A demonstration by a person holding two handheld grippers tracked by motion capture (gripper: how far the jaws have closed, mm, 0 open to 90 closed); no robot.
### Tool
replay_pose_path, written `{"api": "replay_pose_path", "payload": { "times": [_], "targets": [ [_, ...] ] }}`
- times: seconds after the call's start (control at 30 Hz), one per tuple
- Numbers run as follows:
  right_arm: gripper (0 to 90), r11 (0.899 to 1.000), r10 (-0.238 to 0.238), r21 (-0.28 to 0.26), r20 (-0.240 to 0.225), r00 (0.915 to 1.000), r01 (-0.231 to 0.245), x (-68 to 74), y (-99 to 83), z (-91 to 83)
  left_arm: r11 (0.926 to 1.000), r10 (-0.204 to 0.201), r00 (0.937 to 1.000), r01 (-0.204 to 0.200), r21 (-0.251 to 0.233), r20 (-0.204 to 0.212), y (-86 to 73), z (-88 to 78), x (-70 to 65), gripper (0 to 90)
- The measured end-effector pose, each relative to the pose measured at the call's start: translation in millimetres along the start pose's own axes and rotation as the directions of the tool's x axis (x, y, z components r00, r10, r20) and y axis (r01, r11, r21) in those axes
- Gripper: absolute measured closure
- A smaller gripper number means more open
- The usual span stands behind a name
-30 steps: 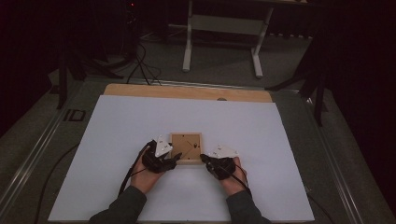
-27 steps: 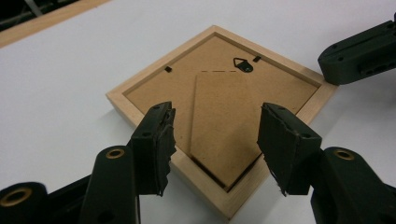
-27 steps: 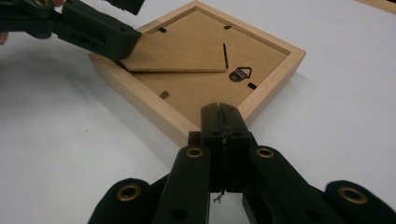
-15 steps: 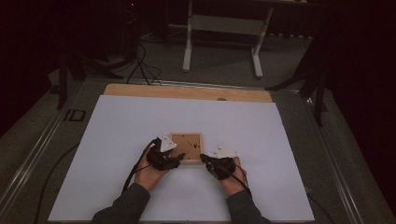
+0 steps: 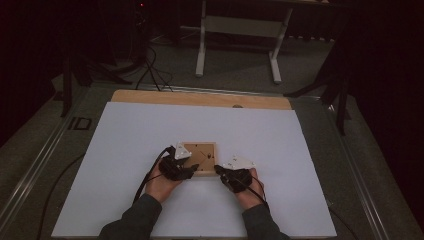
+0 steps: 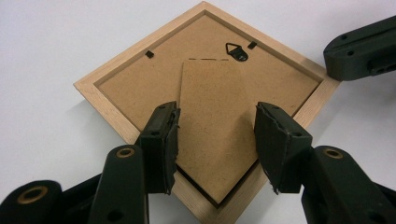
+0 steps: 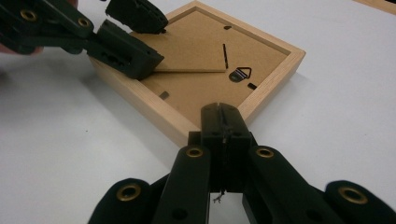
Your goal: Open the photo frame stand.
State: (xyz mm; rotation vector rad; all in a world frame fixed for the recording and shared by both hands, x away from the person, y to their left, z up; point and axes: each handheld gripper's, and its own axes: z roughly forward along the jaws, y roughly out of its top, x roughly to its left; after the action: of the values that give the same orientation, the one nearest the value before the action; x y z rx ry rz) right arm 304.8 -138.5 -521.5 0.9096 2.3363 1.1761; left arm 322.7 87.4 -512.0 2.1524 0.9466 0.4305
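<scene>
left gripper (image 6: 215, 135) slid onto frame's stand flap (image 6: 215, 126), jaws closing

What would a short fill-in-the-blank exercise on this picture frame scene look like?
1. The wooden picture frame lies with its ____ side up.
2. The left tool has its jaws on either side of the frame's fold-out ____.
3. The right tool has its jaws ____ and its tip at the frame's rim.
4. The frame lies on a ____ sheet.

Missing words: back; stand; shut; white
</scene>
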Motion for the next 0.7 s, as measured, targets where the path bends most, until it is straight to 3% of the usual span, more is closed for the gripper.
{"api": "replay_pose_path", "payload": {
  "times": [0.2,0.5,0.63,0.7],
  "targets": [
    [89.7,1.0,-0.003,-0.001,-0.003,1.0,0.003,0.5,0.0,0.1,0.9998,0.003,1.0,-0.003,-0.018,0.0,8.7,-6.3,0.6,50.9],
    [89.7,1.0,-0.004,0.001,-0.001,1.0,0.004,1.0,0.1,0.0,0.9997,0.0,1.0,0.0,-0.024,-0.001,8.7,-7.5,0.3,48.3],
    [89.7,1.0,-0.006,-0.001,-0.002,1.0,0.006,0.7,0.0,0.1,0.9985,-0.011,0.9999,0.011,-0.053,0.004,9.5,-15.6,1.9,46.9],
    [89.6,1.0,-0.005,0.001,-0.002,1.0,0.005,0.9,0.0,0.0,0.9979,-0.01,0.9999,0.01,-0.064,0.008,9.0,-21.5,2.8,50.3]
  ]
}}
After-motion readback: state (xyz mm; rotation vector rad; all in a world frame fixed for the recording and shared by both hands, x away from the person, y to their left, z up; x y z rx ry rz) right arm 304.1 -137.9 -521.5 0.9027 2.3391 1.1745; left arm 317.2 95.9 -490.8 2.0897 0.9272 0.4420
